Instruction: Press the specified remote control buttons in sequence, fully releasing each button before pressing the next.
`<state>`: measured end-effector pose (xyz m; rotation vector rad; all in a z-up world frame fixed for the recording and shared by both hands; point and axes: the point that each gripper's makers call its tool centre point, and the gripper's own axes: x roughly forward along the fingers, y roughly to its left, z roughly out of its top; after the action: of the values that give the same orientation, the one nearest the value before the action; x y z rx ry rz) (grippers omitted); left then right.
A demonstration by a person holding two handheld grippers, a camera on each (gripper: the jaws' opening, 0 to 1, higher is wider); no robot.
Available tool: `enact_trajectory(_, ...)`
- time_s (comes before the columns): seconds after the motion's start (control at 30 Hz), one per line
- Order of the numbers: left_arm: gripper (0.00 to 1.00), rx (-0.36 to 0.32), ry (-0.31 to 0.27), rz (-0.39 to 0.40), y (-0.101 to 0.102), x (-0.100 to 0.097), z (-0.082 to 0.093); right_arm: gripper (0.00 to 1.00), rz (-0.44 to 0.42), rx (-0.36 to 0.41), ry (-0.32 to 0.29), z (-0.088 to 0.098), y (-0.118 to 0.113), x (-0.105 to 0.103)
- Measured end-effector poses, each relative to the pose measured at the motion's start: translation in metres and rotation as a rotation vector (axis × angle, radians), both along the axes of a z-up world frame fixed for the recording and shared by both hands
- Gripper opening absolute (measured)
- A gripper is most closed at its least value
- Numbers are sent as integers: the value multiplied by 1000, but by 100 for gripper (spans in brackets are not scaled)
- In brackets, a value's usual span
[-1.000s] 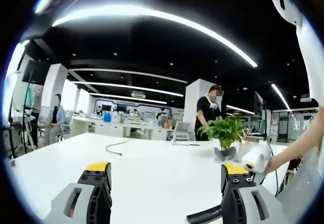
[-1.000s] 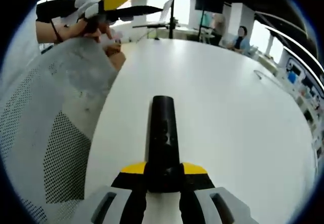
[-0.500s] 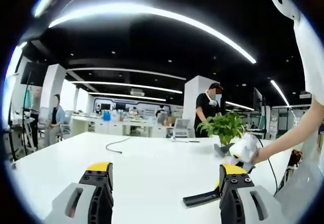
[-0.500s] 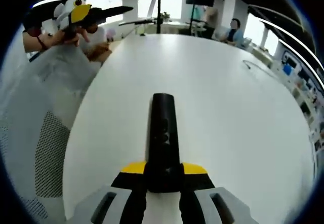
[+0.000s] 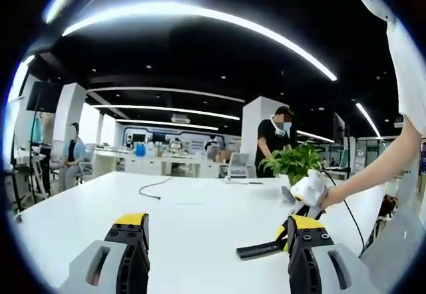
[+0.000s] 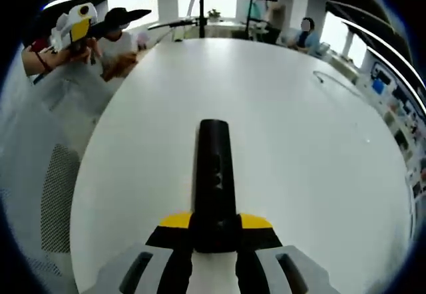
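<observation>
A long black remote control points away over the white table, and my right gripper is shut on its near end. In the left gripper view the remote hangs just above the table, by my left gripper's right jaw, with the right gripper behind it in a hand. My left gripper stands open with nothing between its yellow-tipped jaws. The left gripper is also seen at the upper left of the right gripper view, held up in a hand, well away from the remote.
A potted plant stands on the table's far right. A dark cable lies further back. One person stands behind the plant and another sits at the far left. A white mesh sleeve runs along the table's edge.
In the left gripper view the right gripper and the remote have risen and come leftward. The right gripper view has swung, so the left gripper now sits further left. Both grips are unchanged.
</observation>
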<state>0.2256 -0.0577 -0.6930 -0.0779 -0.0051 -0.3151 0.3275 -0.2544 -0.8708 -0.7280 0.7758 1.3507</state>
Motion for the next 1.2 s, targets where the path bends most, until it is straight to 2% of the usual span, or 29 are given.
enact_trajectory(0.13, 87, 19, 24, -17, -4, 0, -5, 21, -3, -10, 1, 0, -2, 12)
enact_trajectory(0.4, 86, 27, 21, -11, -3, 0, -5, 21, 0, 15, 11, -1, -3, 38)
enact_trajectory(0.67, 84, 39, 24, -7, -2, 0, -5, 21, 15, 6, 7, 0, 0, 63)
enact_trajectory(0.77, 84, 46, 26, -7, -3, 0, -6, 21, -2, 3, 11, 1, -1, 71)
enact_trajectory(0.9, 83, 53, 26, -3, -2, 0, -7, 22, -27, 37, 11, 6, 3, 82)
enact_trajectory(1.03, 83, 58, 30, 0, -1, 0, -8, 21, -38, 47, 6, 14, 3, 86)
enact_trajectory(1.2, 83, 52, 32, 0, -1, 0, -7, 22, -31, 49, 10, 21, 1, 79)
